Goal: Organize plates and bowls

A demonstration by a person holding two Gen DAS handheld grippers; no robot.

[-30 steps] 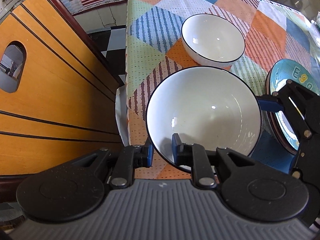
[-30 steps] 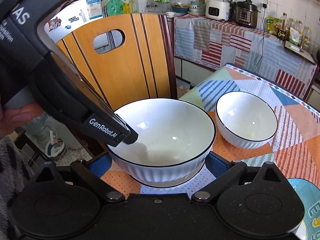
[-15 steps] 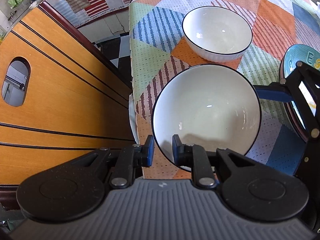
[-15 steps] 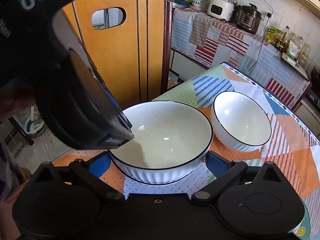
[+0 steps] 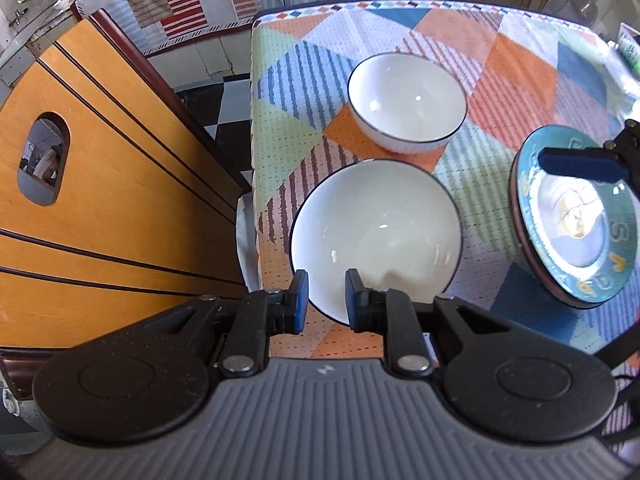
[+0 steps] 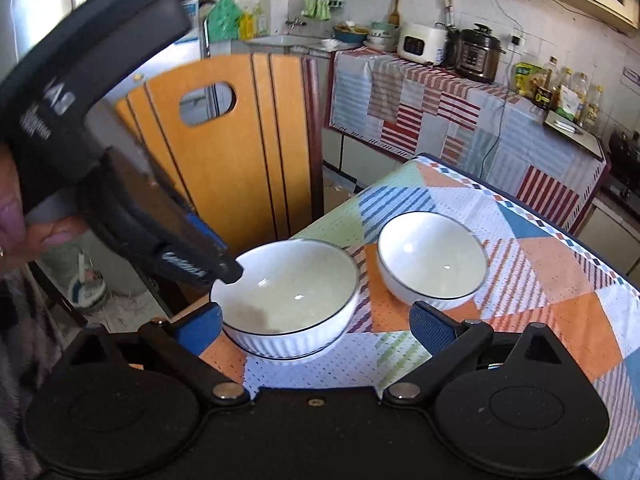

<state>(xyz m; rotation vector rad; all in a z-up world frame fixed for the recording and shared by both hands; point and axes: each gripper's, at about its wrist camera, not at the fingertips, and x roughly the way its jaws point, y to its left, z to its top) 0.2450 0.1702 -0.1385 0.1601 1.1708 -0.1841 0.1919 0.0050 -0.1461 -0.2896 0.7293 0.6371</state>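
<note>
A large white bowl with a dark rim sits on the patterned tablecloth near the table's left edge, also in the right wrist view. A smaller white bowl stands just behind it. My left gripper hovers over the large bowl's near rim, jaws almost together with only a narrow gap, gripping nothing. Its tip hangs above the bowl's left rim. My right gripper is open wide in front of the large bowl without touching it. One of its fingers reaches over a teal plate at the right.
A wooden chair back stands close against the table's left edge. The teal plate seems to lie on a darker plate. A counter with cookers and bottles lines the far wall. A person's hand holds the left gripper.
Both grippers have risen and drawn back from the large bowl, which now looks smaller and stays on the table. The right pads no longer flank its sides.
</note>
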